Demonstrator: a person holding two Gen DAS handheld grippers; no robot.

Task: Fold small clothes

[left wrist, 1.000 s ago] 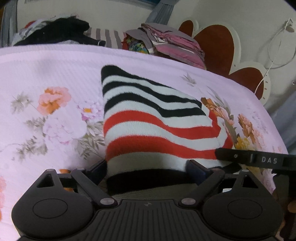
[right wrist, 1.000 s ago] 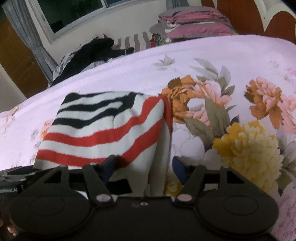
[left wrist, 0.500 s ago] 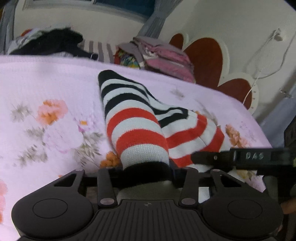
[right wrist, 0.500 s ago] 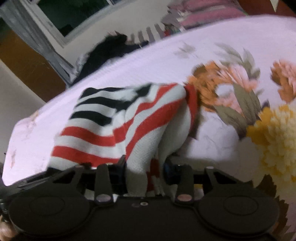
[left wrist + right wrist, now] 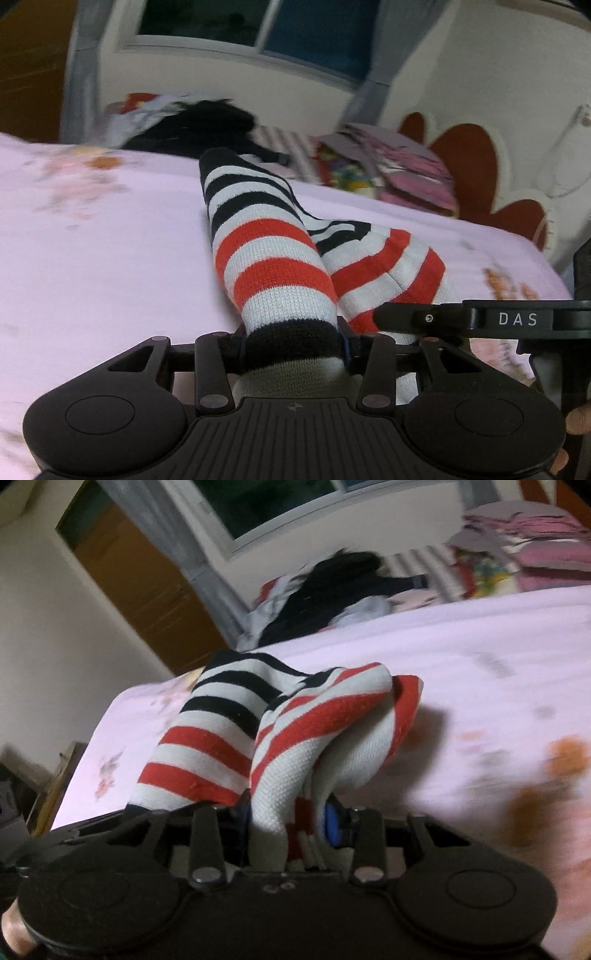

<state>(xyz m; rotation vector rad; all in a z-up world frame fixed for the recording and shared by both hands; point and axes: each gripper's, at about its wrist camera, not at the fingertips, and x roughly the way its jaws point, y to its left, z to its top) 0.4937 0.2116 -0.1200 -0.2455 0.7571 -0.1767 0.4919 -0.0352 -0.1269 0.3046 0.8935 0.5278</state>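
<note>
- A knitted garment [image 5: 273,258], striped black, white and red, is bunched and lifted over the floral pink bedspread [image 5: 110,258].
- Its long axis runs toward the bed's far edge.
- Its near hem is clamped by the left gripper [image 5: 291,345] and the right gripper [image 5: 286,818].

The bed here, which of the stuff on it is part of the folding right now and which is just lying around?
In the job:
- striped garment, bunched and lifted off the pink floral bedspread
- left gripper, jaws shut on its black hem
- right gripper, jaws shut on a white fold

Just lying about:
- black clothing heap
- stack of pink folded clothes
- scalloped headboard
</note>
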